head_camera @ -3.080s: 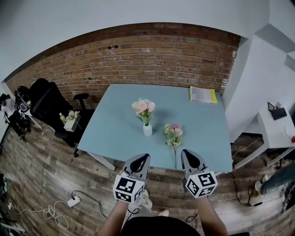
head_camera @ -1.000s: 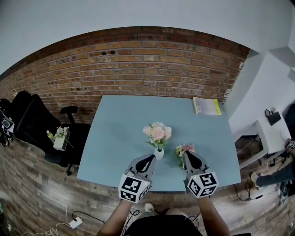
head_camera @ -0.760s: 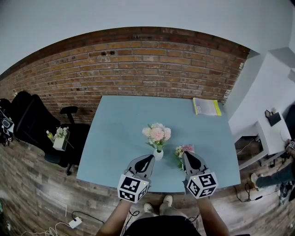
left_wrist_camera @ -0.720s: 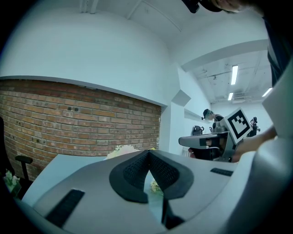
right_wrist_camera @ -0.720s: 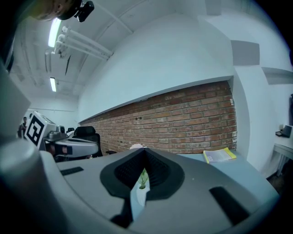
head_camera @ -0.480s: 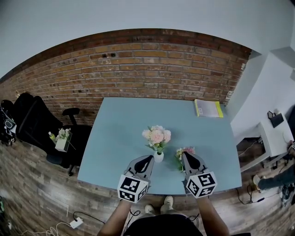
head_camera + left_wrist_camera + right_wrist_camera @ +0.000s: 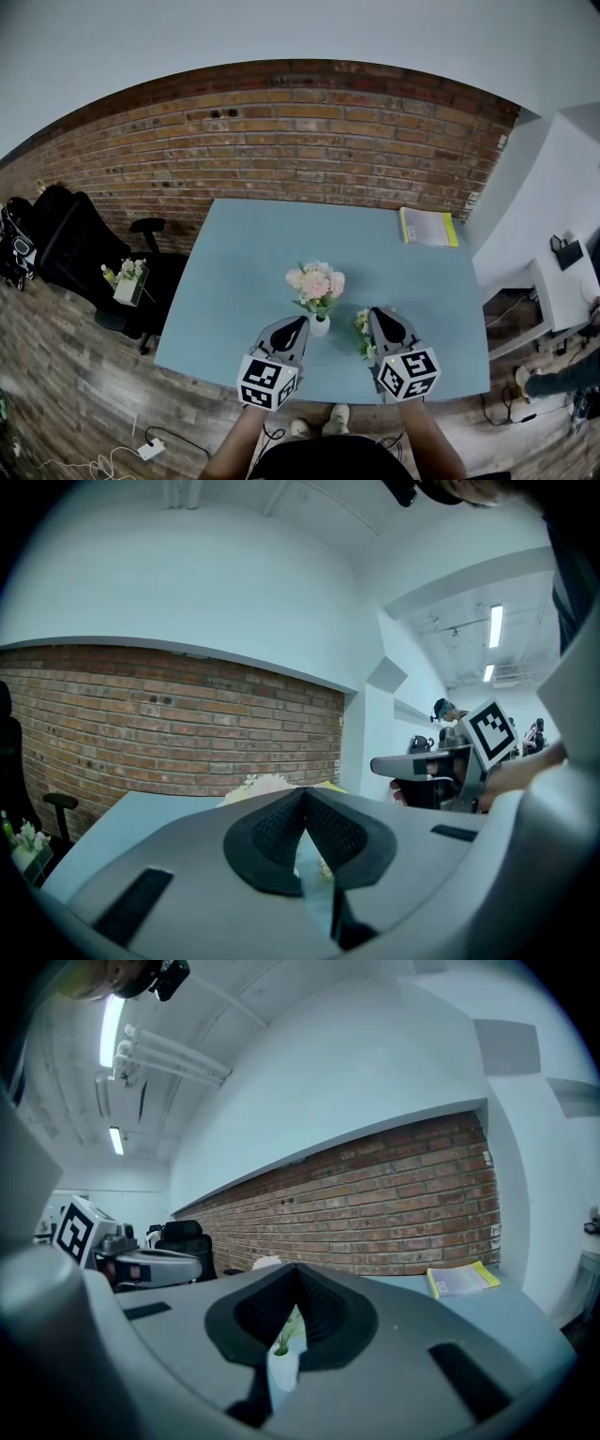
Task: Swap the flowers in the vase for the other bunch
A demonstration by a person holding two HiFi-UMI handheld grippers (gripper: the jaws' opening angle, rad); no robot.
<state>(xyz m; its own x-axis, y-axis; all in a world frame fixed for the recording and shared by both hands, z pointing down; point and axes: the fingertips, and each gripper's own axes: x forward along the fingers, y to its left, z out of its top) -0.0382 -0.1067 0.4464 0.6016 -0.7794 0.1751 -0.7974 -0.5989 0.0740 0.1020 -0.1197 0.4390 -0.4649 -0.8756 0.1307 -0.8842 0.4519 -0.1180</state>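
Standing just beside left fingers (image 7: 287,332): vase (image 7: 320,326).

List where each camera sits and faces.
Head view: on the person's head, looking down at the table and vase; left hand-held gripper and right hand-held gripper show.
Left gripper view: on the left one, facing the brick wall; shut jaws show.
Right gripper view: on the right one, likewise.
Gripper views share the brick wall.

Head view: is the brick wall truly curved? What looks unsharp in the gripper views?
Head view: the brick wall bows only from the wide lens. Left gripper view: black corners, the left tool close and soft. Right gripper view: black corners too, ceiling lamp blown white.
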